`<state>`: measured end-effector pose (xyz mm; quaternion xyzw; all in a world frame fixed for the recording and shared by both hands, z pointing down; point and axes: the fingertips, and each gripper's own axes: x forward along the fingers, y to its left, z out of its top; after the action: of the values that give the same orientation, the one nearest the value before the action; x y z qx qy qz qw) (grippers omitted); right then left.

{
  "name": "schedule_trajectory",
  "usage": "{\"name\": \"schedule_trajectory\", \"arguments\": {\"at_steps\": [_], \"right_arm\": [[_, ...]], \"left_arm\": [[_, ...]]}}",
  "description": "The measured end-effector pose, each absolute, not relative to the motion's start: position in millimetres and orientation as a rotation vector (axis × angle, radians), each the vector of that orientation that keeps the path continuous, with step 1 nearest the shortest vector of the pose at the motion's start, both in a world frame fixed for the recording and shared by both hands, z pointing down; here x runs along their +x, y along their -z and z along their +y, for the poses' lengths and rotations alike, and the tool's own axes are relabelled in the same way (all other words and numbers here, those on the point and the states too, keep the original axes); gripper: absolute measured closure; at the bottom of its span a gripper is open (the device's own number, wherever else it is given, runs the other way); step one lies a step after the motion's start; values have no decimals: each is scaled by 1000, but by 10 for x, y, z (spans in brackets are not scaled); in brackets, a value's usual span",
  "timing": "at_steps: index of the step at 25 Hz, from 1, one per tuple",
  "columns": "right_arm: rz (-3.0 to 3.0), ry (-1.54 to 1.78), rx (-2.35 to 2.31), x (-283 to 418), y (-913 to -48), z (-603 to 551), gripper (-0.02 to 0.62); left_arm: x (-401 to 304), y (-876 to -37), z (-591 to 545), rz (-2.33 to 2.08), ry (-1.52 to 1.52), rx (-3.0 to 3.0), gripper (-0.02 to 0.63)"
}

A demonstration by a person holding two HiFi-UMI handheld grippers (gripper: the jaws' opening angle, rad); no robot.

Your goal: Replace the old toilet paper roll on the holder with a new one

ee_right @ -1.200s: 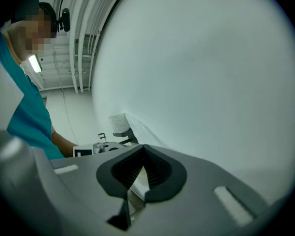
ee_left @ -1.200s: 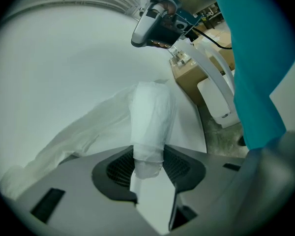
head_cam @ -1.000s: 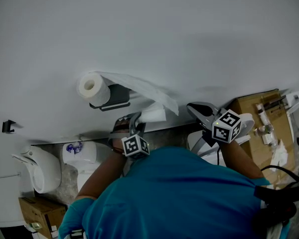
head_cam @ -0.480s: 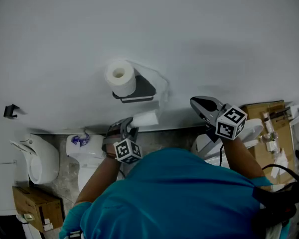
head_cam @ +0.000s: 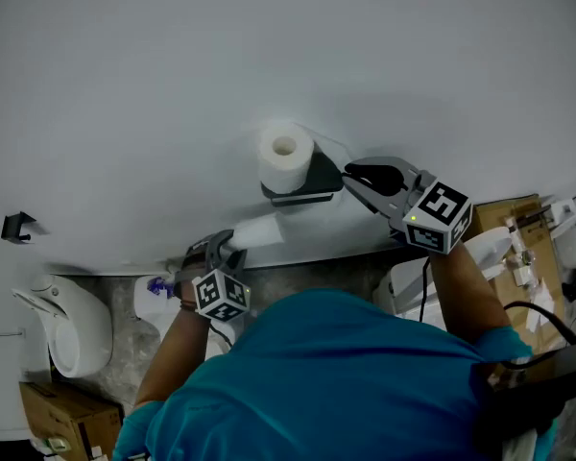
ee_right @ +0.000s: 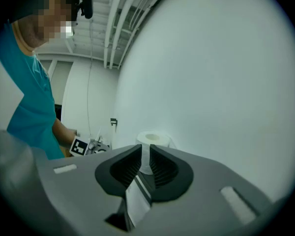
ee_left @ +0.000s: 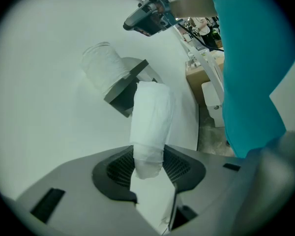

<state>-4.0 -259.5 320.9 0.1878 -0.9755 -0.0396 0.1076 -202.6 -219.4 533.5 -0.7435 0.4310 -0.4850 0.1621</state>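
A white toilet paper roll [head_cam: 285, 156] stands on the dark wall holder [head_cam: 310, 182]; the left gripper view shows the roll [ee_left: 104, 67] and the holder [ee_left: 124, 91] too. My right gripper [head_cam: 350, 176] is level with the holder, just to its right. Its jaws have just been opening to a narrow slit with nothing between them, and the roll [ee_right: 153, 138] shows beyond my right gripper [ee_right: 145, 154]. Lower left of the holder, my left gripper [head_cam: 232, 248] is shut on a wad of toilet paper [head_cam: 261, 229]. That wad [ee_left: 150, 124] sticks out of my left gripper [ee_left: 148, 163].
The white wall [head_cam: 269, 46] fills the upper view, with a small black hook [head_cam: 16, 227] at left. On the floor below are a toilet [head_cam: 62, 329], a white object with blue print [head_cam: 156, 289] and cardboard boxes [head_cam: 518, 229]. My teal-clad body [head_cam: 336, 382] fills the bottom.
The right gripper rose and moved left to the holder. The left gripper moved left and down with the paper. The long tail that hung from the roll no longer stretches out.
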Motion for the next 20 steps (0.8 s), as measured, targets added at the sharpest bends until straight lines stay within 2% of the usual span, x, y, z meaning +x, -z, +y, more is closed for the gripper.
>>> {"name": "schedule_trajectory", "arguments": {"at_steps": [3, 4, 6, 13, 20], "right_arm": [[-2754, 248, 524, -405, -3106, -2641, 535], [-2712, 269, 507, -520, -3099, -2666, 494], [-2627, 293, 467, -723, -3118, -2712, 454], [-2224, 382, 364, -1115, -3382, -2853, 390], [-1905, 359, 300, -1162, -3712, -2977, 383]], "left_arm": [[-2308, -5236, -2224, 1230, 1364, -2130, 434], [-2391, -5209, -2231, 1226, 1360, -2133, 434], [-2531, -5164, -2237, 1215, 1353, -2141, 434], [-2874, -5067, -2285, 1201, 1311, -2149, 434], [-3062, -5061, -2284, 1192, 1275, -2168, 434]]}}
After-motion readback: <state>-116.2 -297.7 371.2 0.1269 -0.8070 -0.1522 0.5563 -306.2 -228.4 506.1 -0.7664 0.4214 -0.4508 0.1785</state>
